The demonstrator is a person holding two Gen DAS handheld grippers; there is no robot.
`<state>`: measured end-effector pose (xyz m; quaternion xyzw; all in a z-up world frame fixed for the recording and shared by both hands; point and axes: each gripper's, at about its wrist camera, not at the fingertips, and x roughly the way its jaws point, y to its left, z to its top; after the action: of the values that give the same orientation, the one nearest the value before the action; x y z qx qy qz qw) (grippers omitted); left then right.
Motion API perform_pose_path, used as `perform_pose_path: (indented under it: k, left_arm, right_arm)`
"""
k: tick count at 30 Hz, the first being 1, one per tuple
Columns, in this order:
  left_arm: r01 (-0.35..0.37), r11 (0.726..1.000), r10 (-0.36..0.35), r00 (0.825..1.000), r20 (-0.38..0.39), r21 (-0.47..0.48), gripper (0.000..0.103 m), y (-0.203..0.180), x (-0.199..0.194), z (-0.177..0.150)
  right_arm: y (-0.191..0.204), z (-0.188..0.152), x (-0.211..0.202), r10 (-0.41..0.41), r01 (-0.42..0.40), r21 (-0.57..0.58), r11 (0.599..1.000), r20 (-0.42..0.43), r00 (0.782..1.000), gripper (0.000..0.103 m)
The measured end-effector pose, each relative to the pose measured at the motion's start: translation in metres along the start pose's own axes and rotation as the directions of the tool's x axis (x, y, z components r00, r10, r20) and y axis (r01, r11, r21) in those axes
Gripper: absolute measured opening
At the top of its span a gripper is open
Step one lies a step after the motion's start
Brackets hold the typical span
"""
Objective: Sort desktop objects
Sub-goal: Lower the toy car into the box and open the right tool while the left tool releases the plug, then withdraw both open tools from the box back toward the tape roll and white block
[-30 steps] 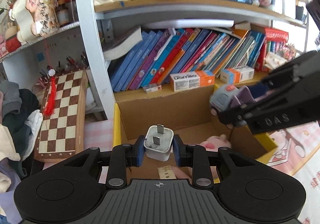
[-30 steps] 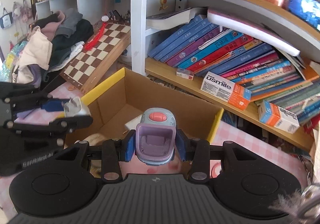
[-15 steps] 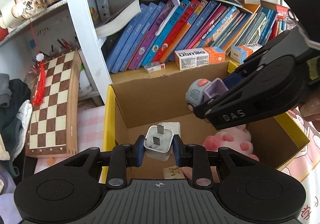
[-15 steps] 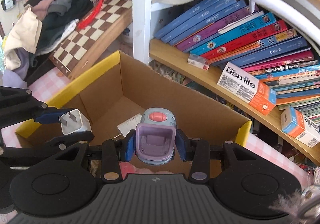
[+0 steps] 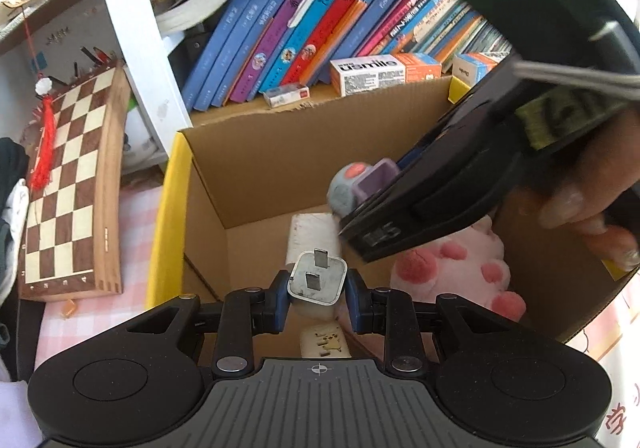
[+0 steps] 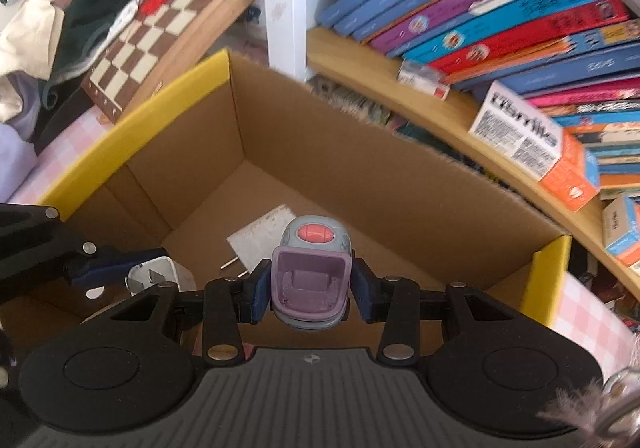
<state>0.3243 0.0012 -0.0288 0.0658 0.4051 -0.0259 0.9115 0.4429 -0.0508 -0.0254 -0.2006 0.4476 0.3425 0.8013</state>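
Observation:
My left gripper (image 5: 317, 298) is shut on a white plug adapter (image 5: 317, 282), prongs pointing forward, held inside the open cardboard box (image 5: 280, 152) with yellow outer walls. My right gripper (image 6: 311, 290) is shut on a grey and purple toy car (image 6: 312, 272) with a pink button, also held over the inside of the box (image 6: 360, 168). In the left wrist view the toy car (image 5: 360, 184) and the right gripper (image 5: 440, 200) cross in from the right. In the right wrist view the adapter (image 6: 158, 274) and the left gripper's fingers (image 6: 116, 270) show at lower left.
A pink plush toy (image 5: 460, 268) and a white card (image 5: 310, 234) lie on the box floor. Behind the box is a shelf of slanted books (image 5: 320, 20) and small cartons (image 5: 372, 72). A chessboard (image 5: 68, 184) leans at the left on a pink checked cloth.
Both grippers have moved forward and down, deeper into the box, each still holding its object. The right gripper now fills more of the left wrist view.

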Motion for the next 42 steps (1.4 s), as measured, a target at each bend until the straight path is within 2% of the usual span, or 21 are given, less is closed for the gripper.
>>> perform_pose_path:
  k: [6, 10, 13, 16, 17, 19, 21, 27, 33, 42]
  left_arm:
    - [0.021, 1.0, -0.021, 0.999, -0.038, -0.002, 0.027, -0.001, 0.008, -0.002]
    - [0.026, 1.0, -0.027, 0.998, -0.051, -0.012, 0.027, 0.001, 0.011, -0.002]
    - [0.025, 1.0, -0.026, 0.999, -0.046, -0.008, 0.031, 0.001, 0.009, -0.002]
    - [0.013, 1.0, -0.013, 0.999, -0.031, -0.007, 0.042, 0.001, 0.004, -0.002]
    - [0.005, 1.0, -0.005, 1.0, -0.021, -0.007, 0.049, 0.001, 0.001, -0.002]
    - [0.0, 1.0, 0.0, 1.0, 0.002, -0.008, 0.053, 0.002, -0.006, -0.001]
    - [-0.011, 1.0, 0.012, 1.0, 0.026, -0.01, 0.065, 0.002, -0.015, 0.001]
    - [-0.028, 1.0, 0.029, 0.992, 0.12, -0.01, 0.078, 0.0, -0.048, 0.005]
    - [-0.037, 0.999, 0.043, 0.979, 0.199, -0.036, 0.08, -0.002, -0.084, 0.004]
    - [-0.061, 0.994, 0.082, 0.963, 0.255, -0.087, 0.081, 0.001, -0.136, -0.015]
  right_arm:
    - [-0.001, -0.001, 0.02, 0.012, -0.01, 0.029, 1.0, -0.07, 0.997, 0.038]
    - [-0.005, -0.002, 0.023, 0.032, -0.027, 0.057, 0.998, -0.09, 0.995, 0.038]
    - [-0.006, -0.004, 0.02, 0.031, -0.026, 0.068, 0.997, -0.08, 0.996, 0.039]
    - [-0.007, -0.003, 0.013, 0.026, -0.022, 0.071, 0.997, -0.058, 0.998, 0.041]
    - [-0.007, -0.003, 0.01, 0.023, -0.019, 0.069, 0.997, -0.049, 0.999, 0.044]
    - [-0.006, -0.003, 0.001, 0.01, -0.008, 0.064, 0.998, -0.026, 1.0, 0.047]
    - [-0.007, -0.002, -0.008, 0.003, -0.002, 0.065, 0.998, -0.002, 1.0, 0.05]
    - [-0.009, -0.005, -0.05, -0.017, 0.007, 0.095, 0.995, 0.102, 0.995, 0.054]
    - [-0.006, -0.016, -0.095, -0.009, -0.016, 0.121, 0.993, 0.2, 0.98, 0.055]
    - [-0.003, -0.053, -0.151, 0.022, -0.069, 0.148, 0.987, 0.299, 0.954, 0.057]
